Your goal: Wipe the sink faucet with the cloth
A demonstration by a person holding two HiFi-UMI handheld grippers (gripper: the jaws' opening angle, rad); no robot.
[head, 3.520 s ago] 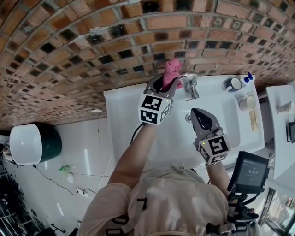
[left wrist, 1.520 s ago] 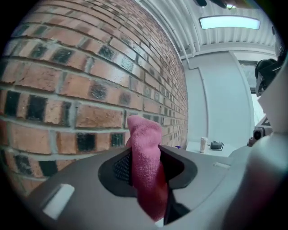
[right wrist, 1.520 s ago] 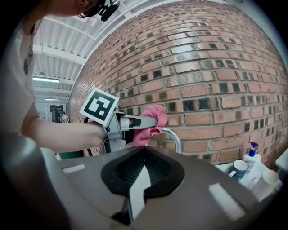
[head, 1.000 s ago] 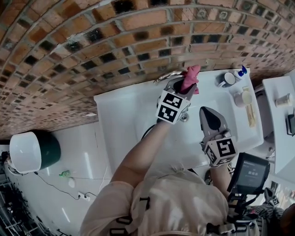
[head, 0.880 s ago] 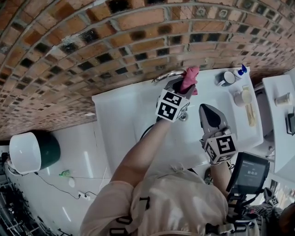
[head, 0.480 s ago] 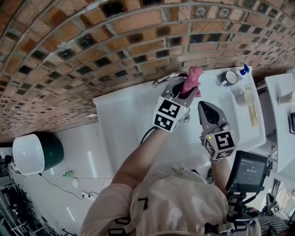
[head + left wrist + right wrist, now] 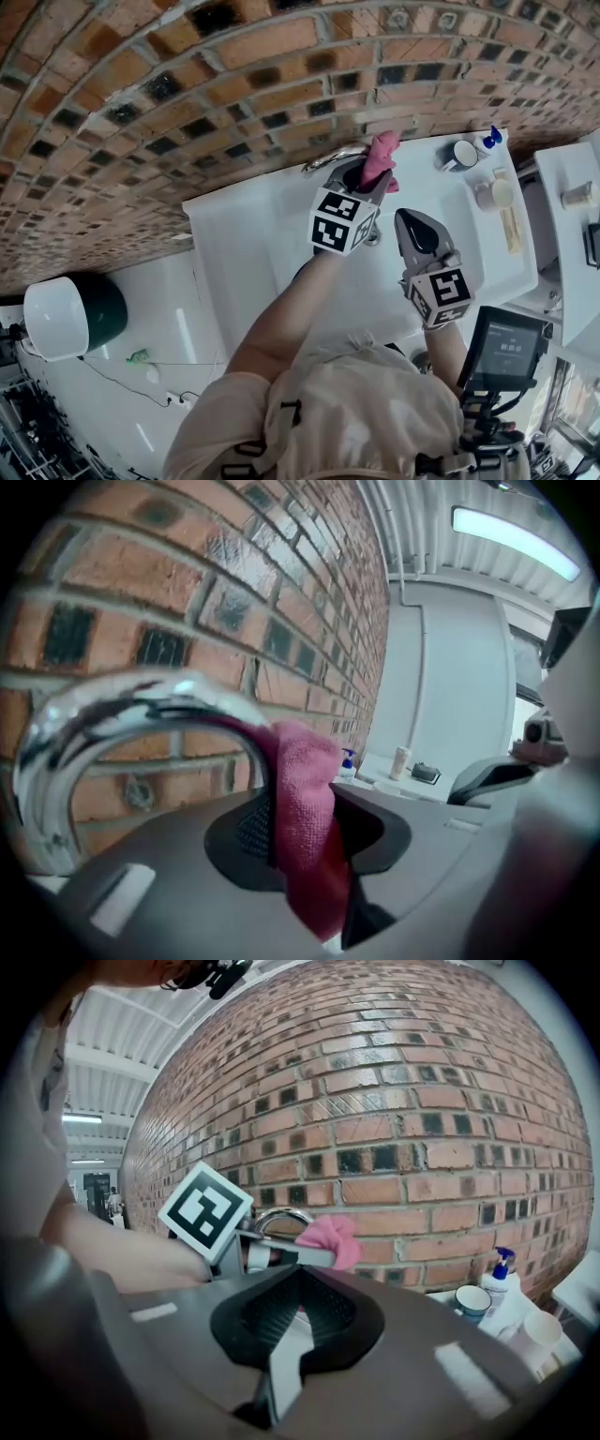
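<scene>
A pink cloth [image 7: 381, 157] is pinched between the jaws of my left gripper [image 7: 368, 180], which is shut on it. In the left gripper view the cloth [image 7: 300, 771] lies against the right end of the chrome faucet spout [image 7: 141, 700], which arches to the left in front of the brick wall. From the head view the spout [image 7: 326, 159] shows as a thin chrome arc left of the cloth. My right gripper [image 7: 407, 219] hovers over the white sink [image 7: 253, 234], jaws together and nothing in them. Its own view shows the faucet [image 7: 281, 1215] and cloth [image 7: 330, 1239] ahead.
A brick wall [image 7: 187, 94] rises right behind the sink. On the sink's right ledge stand a mug [image 7: 459, 155], a blue-capped bottle [image 7: 489, 141], a cup [image 7: 486, 195] and a wooden stick [image 7: 511, 234]. A white-topped bin [image 7: 56, 314] stands on the floor at left.
Since the oldest frame the cloth has passed from the left of the faucet to the right end of its spout. Over the last second both grippers have barely shifted.
</scene>
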